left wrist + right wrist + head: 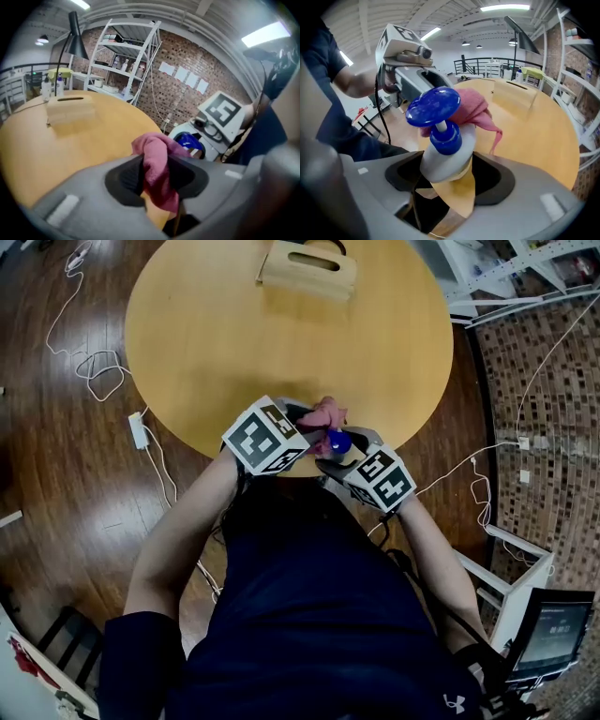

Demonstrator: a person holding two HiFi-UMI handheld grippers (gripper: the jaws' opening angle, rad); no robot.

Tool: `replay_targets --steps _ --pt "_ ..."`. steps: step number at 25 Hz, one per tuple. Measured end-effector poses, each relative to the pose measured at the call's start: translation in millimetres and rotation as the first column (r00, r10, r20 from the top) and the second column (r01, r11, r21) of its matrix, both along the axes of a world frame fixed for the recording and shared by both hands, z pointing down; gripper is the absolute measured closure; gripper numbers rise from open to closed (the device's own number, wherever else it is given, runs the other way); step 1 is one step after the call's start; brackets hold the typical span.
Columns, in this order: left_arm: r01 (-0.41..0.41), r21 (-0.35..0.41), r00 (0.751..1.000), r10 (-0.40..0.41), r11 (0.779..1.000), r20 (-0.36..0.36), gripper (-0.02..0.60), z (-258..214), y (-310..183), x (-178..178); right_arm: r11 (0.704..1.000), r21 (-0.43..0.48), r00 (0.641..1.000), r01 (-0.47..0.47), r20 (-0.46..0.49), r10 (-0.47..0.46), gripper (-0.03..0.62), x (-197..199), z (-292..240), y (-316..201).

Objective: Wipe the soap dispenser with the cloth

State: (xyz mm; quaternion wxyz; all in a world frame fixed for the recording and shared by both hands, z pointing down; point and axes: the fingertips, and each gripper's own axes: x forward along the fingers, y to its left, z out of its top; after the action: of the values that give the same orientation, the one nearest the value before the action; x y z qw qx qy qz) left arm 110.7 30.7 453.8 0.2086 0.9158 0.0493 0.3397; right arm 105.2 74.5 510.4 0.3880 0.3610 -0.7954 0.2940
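Two grippers are meeting over the round table's (234,334) near edge. The left gripper (157,176) is clenching the pink cloth (157,164) against the soap dispenser (445,154), which the right gripper (447,176) is grasping, tilted, by its white body. Bare tabletop is stretching beyond them to a wooden box (307,270) near the far rim.

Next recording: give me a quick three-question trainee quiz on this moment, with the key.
1. True or false: the left claw is shut on the pink cloth.
2. What does the right claw hold? A) soap dispenser B) mug C) sponge
3. Fill in: the pump top is ____ in colour.
Key: 1 true; 2 A; 3 blue.
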Motion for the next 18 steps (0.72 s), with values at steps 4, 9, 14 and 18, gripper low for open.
replay_targets --steps 4,9,14,18 --pt "0.164 0.090 0.985 -0.167 0.982 0.035 0.453 15 -43 5 0.997 -0.001 0.997 0.079 -0.017 -0.079 0.272 -4 1 3" --pt "0.031 -0.021 0.999 -0.032 0.999 -0.009 0.451 -3 -15 7 0.994 0.001 0.994 0.107 -0.009 -0.107 0.272 -5 -1 5" --pt "-0.014 0.048 1.000 0.013 0.999 0.018 0.443 4 -13 14 0.957 -0.031 0.955 0.289 -0.065 -0.291 0.273 -7 -2 7" --pt "0.106 0.094 0.992 -0.112 0.990 0.052 0.445 16 -34 5 0.950 -0.047 0.945 0.310 -0.095 -0.313 0.276 -5 -3 8"
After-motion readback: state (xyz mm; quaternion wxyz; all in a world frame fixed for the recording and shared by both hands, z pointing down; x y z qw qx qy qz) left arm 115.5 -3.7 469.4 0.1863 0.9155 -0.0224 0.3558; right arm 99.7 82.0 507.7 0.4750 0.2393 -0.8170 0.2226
